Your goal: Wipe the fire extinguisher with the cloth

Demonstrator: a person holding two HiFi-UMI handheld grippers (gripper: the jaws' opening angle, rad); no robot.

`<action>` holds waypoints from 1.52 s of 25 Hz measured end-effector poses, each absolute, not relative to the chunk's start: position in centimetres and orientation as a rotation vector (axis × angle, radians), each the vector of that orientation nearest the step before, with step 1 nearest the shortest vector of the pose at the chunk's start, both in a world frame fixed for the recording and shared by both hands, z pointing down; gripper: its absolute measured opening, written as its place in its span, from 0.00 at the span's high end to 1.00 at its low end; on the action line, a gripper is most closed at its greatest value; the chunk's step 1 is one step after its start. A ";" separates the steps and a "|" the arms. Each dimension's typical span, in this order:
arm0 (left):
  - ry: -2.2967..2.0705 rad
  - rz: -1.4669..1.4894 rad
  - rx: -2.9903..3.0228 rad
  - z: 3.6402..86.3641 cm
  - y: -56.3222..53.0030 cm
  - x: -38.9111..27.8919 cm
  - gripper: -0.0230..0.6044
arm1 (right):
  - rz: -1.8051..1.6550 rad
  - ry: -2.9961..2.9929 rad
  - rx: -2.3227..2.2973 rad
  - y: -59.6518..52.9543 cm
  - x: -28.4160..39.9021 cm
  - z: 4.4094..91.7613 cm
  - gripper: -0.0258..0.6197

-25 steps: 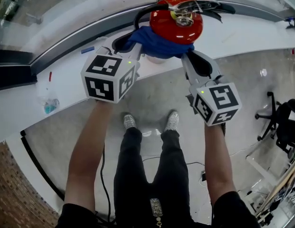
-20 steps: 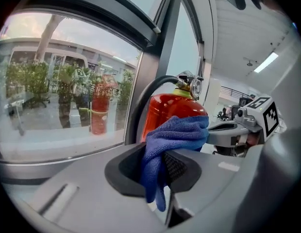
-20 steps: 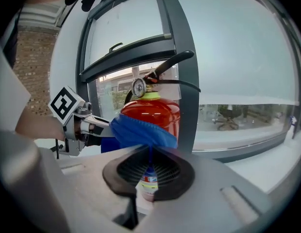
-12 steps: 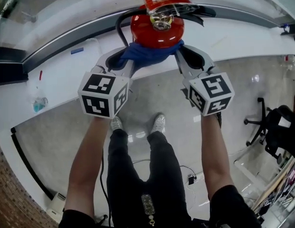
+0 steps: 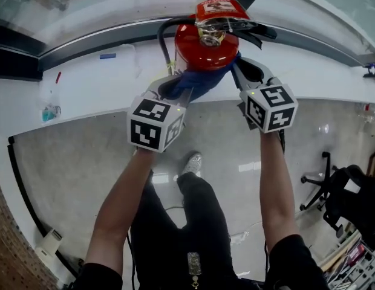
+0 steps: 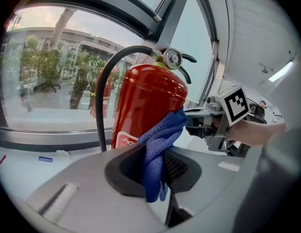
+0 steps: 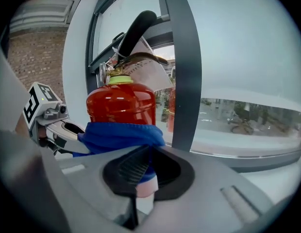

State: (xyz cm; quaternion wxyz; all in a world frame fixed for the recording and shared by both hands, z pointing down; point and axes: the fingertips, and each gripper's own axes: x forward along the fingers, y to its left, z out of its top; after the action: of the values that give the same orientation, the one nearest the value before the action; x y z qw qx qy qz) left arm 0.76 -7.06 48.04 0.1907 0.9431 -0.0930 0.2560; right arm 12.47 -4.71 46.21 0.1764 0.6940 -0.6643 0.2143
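Note:
A red fire extinguisher [image 5: 205,44] stands on the white window ledge [image 5: 97,95], with a black hose [image 5: 165,38] and a gauge on top. A blue cloth [image 5: 202,80] is stretched across its near side between both grippers. My left gripper [image 5: 175,89] is shut on the cloth's left end, and my right gripper [image 5: 245,74] is shut on its right end. In the left gripper view the cloth [image 6: 158,149] hangs from the jaws against the extinguisher [image 6: 150,106]. In the right gripper view the cloth [image 7: 121,132] wraps around the lower part of the extinguisher [image 7: 121,106].
Window glass and a dark frame post [image 7: 182,67] stand right behind the extinguisher. On the ledge to the left lie a small blue item [image 5: 107,56], a red pen [image 5: 58,77] and a clear wrapper [image 5: 49,112]. An office chair [image 5: 323,174] stands on the floor at right.
Both grippers have carried the cloth sideways and a little lower along the extinguisher's near side. The left gripper now sits nearer the middle of the head view.

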 end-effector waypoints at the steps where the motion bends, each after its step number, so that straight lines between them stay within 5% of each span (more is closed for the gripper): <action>1: -0.267 0.721 2.649 48.0 -7.2 0.7 0.88 | 0.611 -1.883 1.963 -4.6 12.4 46.3 0.93; 22: -0.239 0.832 2.744 51.3 -16.5 -0.2 0.88 | 0.816 -1.816 2.073 -4.1 3.9 51.8 0.93; 38: -0.263 0.957 2.643 55.7 -11.2 -0.7 0.88 | 0.773 -1.828 1.943 -3.4 8.8 54.5 0.93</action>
State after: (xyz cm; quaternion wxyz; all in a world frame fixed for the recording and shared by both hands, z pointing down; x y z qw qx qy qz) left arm -0.74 -11.22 55.75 0.1584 0.9243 -0.0919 0.3348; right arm 8.80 -3.44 54.46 0.1812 0.6879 -0.6472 0.2739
